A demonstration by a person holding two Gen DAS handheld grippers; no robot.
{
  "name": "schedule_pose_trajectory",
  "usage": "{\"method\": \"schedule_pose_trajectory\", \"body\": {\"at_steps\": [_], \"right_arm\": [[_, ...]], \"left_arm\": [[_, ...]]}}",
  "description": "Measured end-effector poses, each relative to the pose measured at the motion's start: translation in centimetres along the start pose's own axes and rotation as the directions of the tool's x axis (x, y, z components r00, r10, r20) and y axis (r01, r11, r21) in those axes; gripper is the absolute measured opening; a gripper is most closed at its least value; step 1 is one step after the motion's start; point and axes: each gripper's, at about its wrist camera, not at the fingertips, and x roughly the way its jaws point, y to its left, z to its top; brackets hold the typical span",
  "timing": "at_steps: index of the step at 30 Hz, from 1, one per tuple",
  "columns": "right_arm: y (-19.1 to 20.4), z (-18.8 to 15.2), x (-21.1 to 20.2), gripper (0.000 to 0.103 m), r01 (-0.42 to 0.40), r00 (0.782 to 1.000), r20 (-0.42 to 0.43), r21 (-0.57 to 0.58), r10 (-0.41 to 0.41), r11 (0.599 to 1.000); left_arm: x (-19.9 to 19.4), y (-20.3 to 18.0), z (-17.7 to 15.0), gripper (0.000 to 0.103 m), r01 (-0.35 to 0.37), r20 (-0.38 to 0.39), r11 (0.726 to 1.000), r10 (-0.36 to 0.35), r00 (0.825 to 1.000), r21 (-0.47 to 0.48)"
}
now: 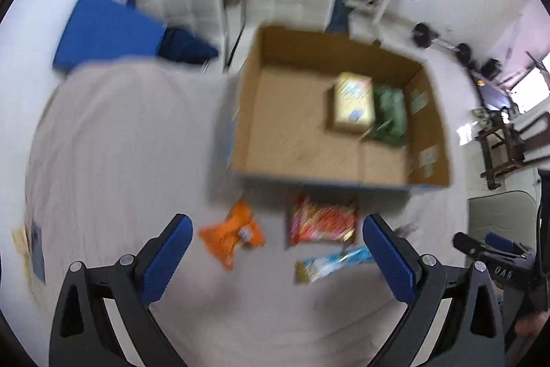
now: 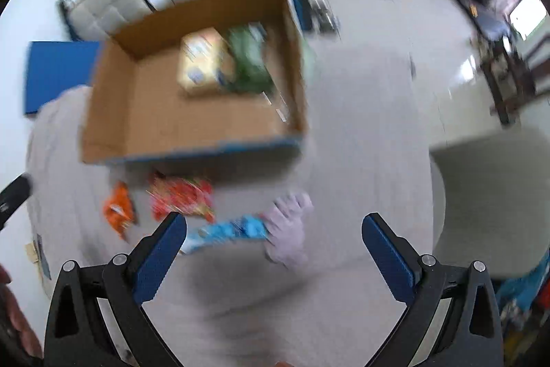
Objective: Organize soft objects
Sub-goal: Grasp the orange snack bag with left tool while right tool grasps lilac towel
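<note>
Both hand-held grippers, left (image 1: 275,229) and right (image 2: 274,226), gape over crinkly packets (image 1: 321,222) beside a cardboard box (image 1: 295,140).

Matt brown cardboard box (image 1: 302,140); glossy plastic orange packet (image 1: 232,234); cloth-covered table (image 1: 113,160).

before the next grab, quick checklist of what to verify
1. Left gripper jaws open and holding nothing: ok.
2. Right gripper jaws open and holding nothing: ok.
3. Cardboard box has free floor space beside the yellow pack and green bag: ok.
4. Orange packet, red packet and blue packet lie outside the box, unobstructed: ok.
5. Pale purple soft item clear of the blue packet: cannot tell, blurred.
</note>
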Motion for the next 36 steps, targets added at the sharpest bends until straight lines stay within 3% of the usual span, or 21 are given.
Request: {"method": "schedule_pose_trajectory", "body": {"at_steps": [5,7,13,19,20,22,24,26,29,36], "right_arm": [[-2.0,-2.1,7.4,0.103,-0.017,0.990,-0.138,0.068,0.026,0.998],[-2.3,-2.9,9.9,0.103,-0.035,0.983,-0.178,0.095,0.051,0.995],[-2.3,-3.5,14.2,0.103,-0.030,0.970,-0.237,0.094,0.052,0.995],[-2.1,-3.3,16.8,0.091,-0.014,0.962,-0.270,0.058,0.029,0.998],[-2.1,-3.2,17.0,0.089,-0.016,0.962,-0.272,0.056,0.031,0.998],[-1.9,-3.1,17.2,0.068,-0.037,0.959,-0.277,0.061,0.053,0.997],[-1.7,-3.1,17.2,0.060,-0.057,0.955,-0.287,0.066,0.074,0.996],[-1.6,-3.2,16.9,0.059,-0.043,0.956,-0.286,0.056,0.057,0.998],[-1.8,-3.3,16.9,0.059,-0.063,0.945,-0.319,0.056,0.077,0.996],[-3.5,-4.1,15.9,0.060,-0.094,0.941,-0.322,0.060,0.109,0.994]], "left_arm": [[6.1,3.6,-2.5,0.102,-0.003,-0.157,0.993,-0.016,0.987,-0.121],[8.5,4.3,-3.0,0.102,-0.018,-0.205,0.992,-0.008,0.979,-0.126],[13.7,4.6,-3.5,0.102,-0.074,-0.273,0.997,0.063,0.960,-0.030],[18.4,3.4,-3.5,0.102,-0.031,-0.347,0.994,0.065,0.935,0.102],[18.6,2.9,-3.5,0.102,-0.034,-0.341,0.992,0.074,0.937,0.122],[18.9,1.9,-3.6,0.101,-0.025,-0.333,0.988,0.075,0.940,0.154],[18.9,1.0,-3.7,0.091,-0.005,-0.341,0.987,0.061,0.938,0.162],[18.9,0.5,-4.2,0.077,0.017,-0.351,0.989,0.036,0.936,0.145],[18.5,0.3,-5.2,0.068,0.037,-0.360,0.995,0.000,0.933,0.097],[17.1,0.7,-9.5,0.064,0.078,-0.368,0.994,-0.102,0.924,-0.078]]}}
